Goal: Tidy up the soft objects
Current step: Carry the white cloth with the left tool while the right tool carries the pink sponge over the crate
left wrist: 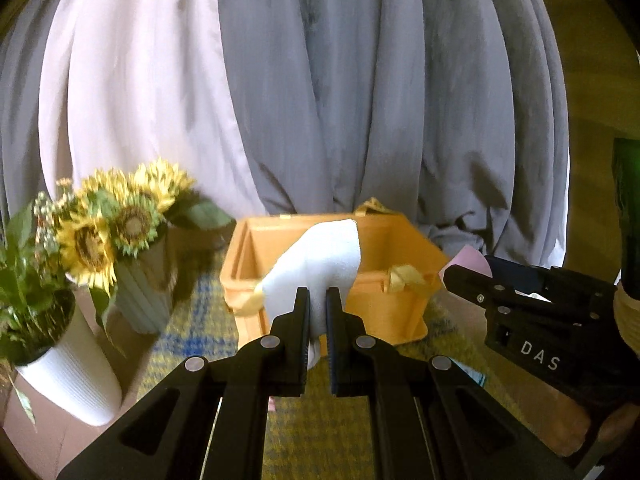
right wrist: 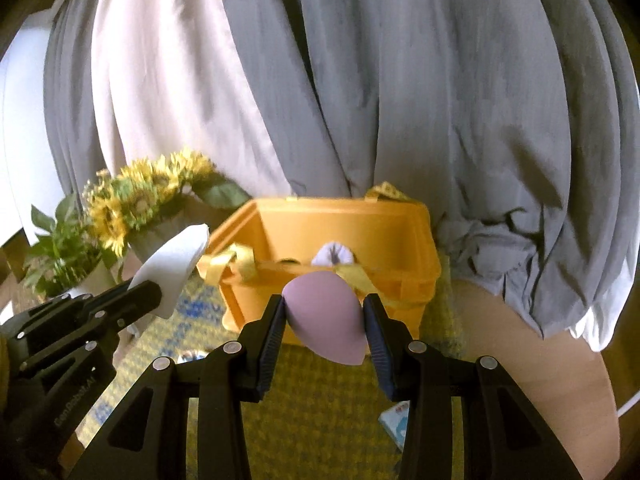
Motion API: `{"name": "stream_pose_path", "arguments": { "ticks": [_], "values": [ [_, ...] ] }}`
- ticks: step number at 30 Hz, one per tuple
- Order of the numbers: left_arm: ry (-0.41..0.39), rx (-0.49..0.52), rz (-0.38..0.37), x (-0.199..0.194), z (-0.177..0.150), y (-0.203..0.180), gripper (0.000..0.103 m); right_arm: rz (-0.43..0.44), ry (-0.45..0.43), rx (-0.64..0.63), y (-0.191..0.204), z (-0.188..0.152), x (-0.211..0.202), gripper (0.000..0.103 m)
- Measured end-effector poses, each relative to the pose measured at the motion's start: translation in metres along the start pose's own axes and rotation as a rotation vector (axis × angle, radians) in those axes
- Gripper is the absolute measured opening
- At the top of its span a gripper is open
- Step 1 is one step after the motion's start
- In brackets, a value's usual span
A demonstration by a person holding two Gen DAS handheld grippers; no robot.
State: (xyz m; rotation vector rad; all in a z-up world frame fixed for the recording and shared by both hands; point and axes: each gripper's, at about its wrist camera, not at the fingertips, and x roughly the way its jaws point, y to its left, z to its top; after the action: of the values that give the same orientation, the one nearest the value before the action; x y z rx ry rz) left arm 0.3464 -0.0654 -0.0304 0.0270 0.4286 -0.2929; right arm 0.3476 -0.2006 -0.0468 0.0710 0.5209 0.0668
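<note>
My left gripper [left wrist: 318, 300] is shut on a white foam piece [left wrist: 320, 260] and holds it above the table in front of an open orange box [left wrist: 400, 312]. It also shows in the right wrist view [right wrist: 150, 288] with the foam [right wrist: 172, 264]. My right gripper [right wrist: 325, 312] is shut on a pink egg-shaped sponge [right wrist: 326, 320], just in front of the orange box [right wrist: 332, 228]. In the left wrist view it [left wrist: 452, 272] shows at the right with a bit of pink sponge [left wrist: 466, 260]. A white soft item [right wrist: 334, 256] lies inside the box.
A sunflower bouquet in a ribbed vase [left wrist: 120, 232] and a white potted plant [left wrist: 64, 364] stand at the left. A yellow-blue checked cloth [left wrist: 192, 332] covers the table. Grey and white curtains [left wrist: 360, 80] hang behind. A small blue-white packet [right wrist: 396, 424] lies at the front right.
</note>
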Motion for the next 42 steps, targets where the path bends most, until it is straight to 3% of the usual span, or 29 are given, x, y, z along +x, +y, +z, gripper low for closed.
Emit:
{"name": "stream_pose_path", "arguments": {
  "ticks": [7,17,34,42],
  "values": [
    [-0.06,0.009,0.008,-0.003,0.017,0.0,0.009,-0.01,-0.085,-0.001,-0.001,0.021,-0.008,0.041],
    [-0.121,0.028,0.022,0.002,0.039,0.003,0.009,-0.02,-0.14,0.015,-0.005,0.042,-0.004,0.041],
    [-0.139,0.057,0.057,0.045,0.061,0.015,0.009,-0.057,-0.15,0.032,-0.016,0.071,0.037,0.041],
    [-0.104,0.072,0.064,0.08,0.067,0.02,0.009,-0.072,-0.117,0.039,-0.026,0.08,0.067,0.041]
  ]
}}
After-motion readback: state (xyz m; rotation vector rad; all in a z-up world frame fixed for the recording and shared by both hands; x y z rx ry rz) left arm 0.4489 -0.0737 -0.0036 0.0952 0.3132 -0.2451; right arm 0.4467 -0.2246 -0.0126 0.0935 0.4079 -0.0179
